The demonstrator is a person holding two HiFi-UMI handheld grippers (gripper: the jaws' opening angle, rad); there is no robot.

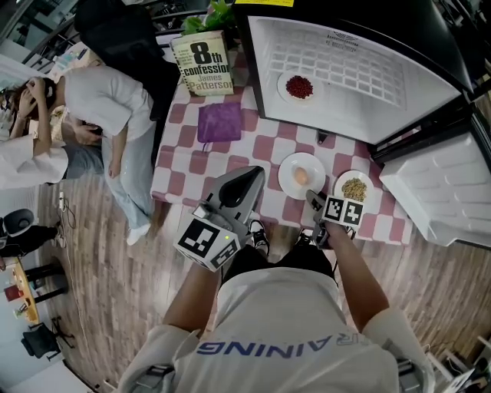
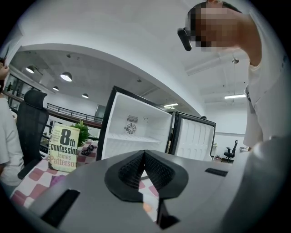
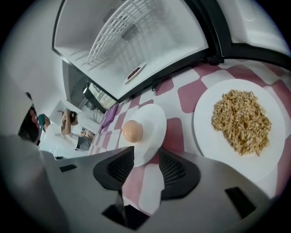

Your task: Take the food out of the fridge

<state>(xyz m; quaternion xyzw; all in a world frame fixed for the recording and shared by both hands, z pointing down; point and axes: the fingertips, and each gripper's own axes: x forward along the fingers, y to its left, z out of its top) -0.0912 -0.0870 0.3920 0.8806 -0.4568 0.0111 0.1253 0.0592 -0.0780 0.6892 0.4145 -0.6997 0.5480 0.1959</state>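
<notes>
An open white mini fridge (image 1: 345,69) stands on the checked table (image 1: 180,165); a plate of red food (image 1: 299,87) sits on its shelf. On the table in front lie a white plate (image 1: 288,170) bearing an egg (image 1: 302,176) and a plate (image 1: 367,178) of brown grains (image 3: 241,120). My right gripper (image 1: 314,201) points down at the egg plate (image 3: 152,120); its jaws stand open, with the plate's near rim between them and the pads apart from it. The left gripper (image 1: 253,175) is shut and empty, held level over the table's near edge, facing the fridge (image 2: 136,127).
A book (image 1: 202,64) stands at the table's back left with a plant (image 1: 215,14) behind it. A purple cloth (image 1: 219,121) lies in front of the book. The fridge door (image 1: 441,184) hangs open at the right. People (image 1: 100,100) sit to the table's left.
</notes>
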